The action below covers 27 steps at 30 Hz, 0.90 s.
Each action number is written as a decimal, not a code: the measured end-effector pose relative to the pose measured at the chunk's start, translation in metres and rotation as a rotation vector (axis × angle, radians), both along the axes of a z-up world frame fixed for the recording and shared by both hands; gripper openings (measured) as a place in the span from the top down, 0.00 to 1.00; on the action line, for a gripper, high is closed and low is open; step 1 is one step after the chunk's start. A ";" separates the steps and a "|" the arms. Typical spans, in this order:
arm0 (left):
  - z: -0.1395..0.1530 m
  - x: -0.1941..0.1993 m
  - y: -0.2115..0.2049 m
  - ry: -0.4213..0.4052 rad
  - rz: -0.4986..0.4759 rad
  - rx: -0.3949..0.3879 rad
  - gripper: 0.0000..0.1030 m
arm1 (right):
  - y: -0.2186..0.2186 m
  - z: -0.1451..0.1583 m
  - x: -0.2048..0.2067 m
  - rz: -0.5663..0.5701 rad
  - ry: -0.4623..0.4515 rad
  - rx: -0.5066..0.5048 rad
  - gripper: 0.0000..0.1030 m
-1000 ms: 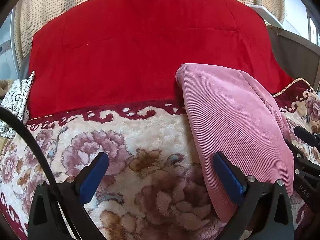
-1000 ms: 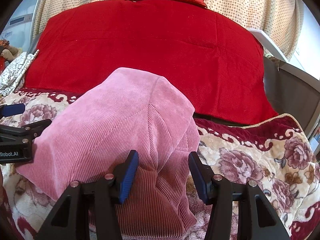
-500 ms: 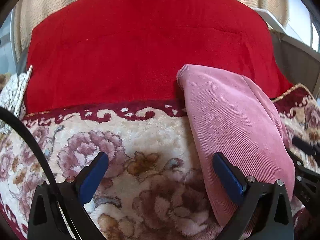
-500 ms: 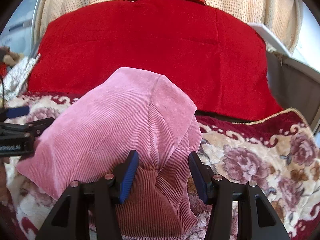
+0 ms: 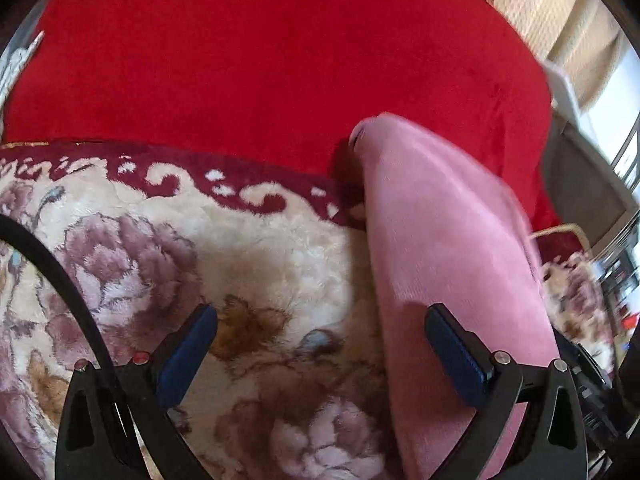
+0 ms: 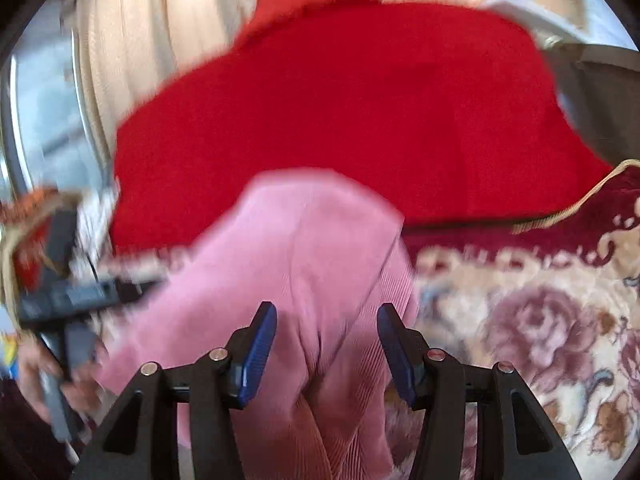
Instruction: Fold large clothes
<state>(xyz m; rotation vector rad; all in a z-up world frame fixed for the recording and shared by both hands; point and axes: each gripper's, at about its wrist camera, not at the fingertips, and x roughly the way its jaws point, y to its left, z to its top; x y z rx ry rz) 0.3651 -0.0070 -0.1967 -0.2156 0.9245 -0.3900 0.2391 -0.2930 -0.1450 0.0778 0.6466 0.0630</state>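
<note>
Garment (image 6: 304, 248), pink corduroy, lies bunched on floral blanket (image 5: 256, 248). Right gripper (image 6: 326, 344) straddles it, fingers apart, gripping nothing; left gripper (image 5: 320, 354) wide open alongside. Risk: closing on bunched layers spoils the fold.

Black grippers (image 5: 320, 354), blue pads (image 6: 258, 354), silver screws.
</note>
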 end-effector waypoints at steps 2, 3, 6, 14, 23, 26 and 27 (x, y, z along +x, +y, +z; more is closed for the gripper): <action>-0.001 -0.001 -0.006 -0.020 0.002 0.042 0.00 | 0.003 -0.011 0.006 0.002 0.026 -0.015 0.45; -0.001 -0.001 -0.008 -0.032 0.005 0.062 0.00 | 0.003 -0.009 0.006 0.004 0.019 -0.013 0.45; 0.000 -0.002 -0.010 -0.036 0.006 0.056 0.00 | -0.005 0.012 0.004 -0.003 -0.014 0.026 0.45; 0.011 -0.003 -0.014 -0.132 0.022 0.117 0.00 | -0.021 0.043 0.074 0.049 0.040 0.175 0.72; 0.009 -0.009 -0.021 -0.128 -0.024 0.136 0.00 | -0.035 -0.002 0.110 -0.003 0.195 0.257 0.71; 0.013 -0.013 -0.017 -0.127 -0.025 0.125 0.00 | -0.045 0.012 0.093 0.018 0.151 0.302 0.70; 0.015 -0.016 -0.016 -0.129 -0.039 0.108 0.00 | -0.049 0.014 0.088 0.016 0.145 0.312 0.68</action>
